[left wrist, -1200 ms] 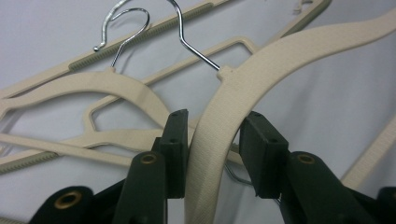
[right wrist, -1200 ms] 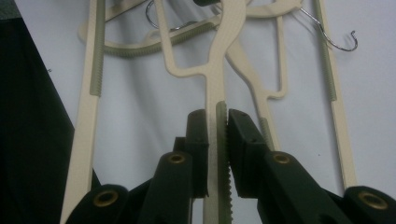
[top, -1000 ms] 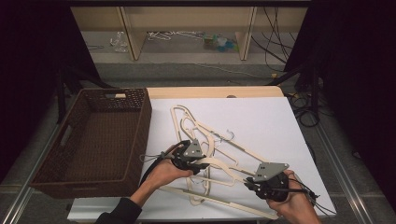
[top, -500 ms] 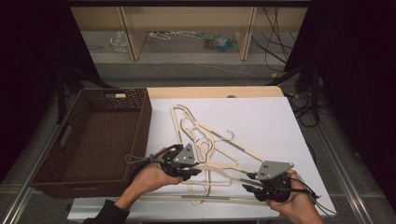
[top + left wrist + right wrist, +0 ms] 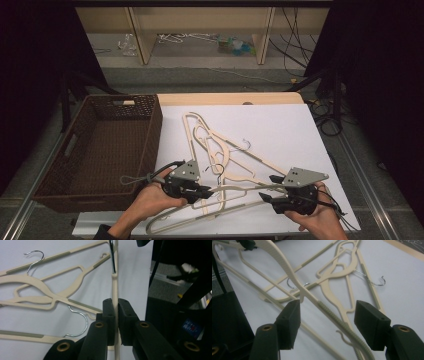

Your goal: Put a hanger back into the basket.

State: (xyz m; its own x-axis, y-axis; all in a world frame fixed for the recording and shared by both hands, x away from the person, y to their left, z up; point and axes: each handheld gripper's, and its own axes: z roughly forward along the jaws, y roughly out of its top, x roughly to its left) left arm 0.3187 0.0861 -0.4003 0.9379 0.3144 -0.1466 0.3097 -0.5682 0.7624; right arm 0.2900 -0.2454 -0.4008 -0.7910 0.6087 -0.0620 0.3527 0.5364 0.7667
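Nearest, at the counter's (image 5: 280, 120) front edge, a cream hanger (image 5: 235, 189) is held by the left tongs (image 5: 205, 190), whose pads are pressed flat on the thin plastic of its neck just below the hook; in the left gripper view the hanger (image 5: 114, 290) is seen running edge-on straight up from between the closed pads (image 5: 109, 315), with its dark metal hook (image 5: 111, 255) at the top. The hanger's long arm is stretched across to the right tongs (image 5: 267, 189), where it passes between the two jaws. Those jaws have just been opening: in the right gripper view the ribbed arm (image 5: 329, 312) is seen lying in the gap of the right tongs (image 5: 327, 320), clear of both pads, which are spread wide on either side of it. A hand is seen behind each pair of tongs at the bottom of the high view.

Just beyond, a loose heap of more cream hangers (image 5: 210, 135) is spread on the white sheet, their wire hooks pointed different ways. To the left of the sheet, beside the counter, a brown wicker basket (image 5: 150, 135) is set. Farther back, a low wooden shelf (image 5: 200, 25) is seen on the floor.
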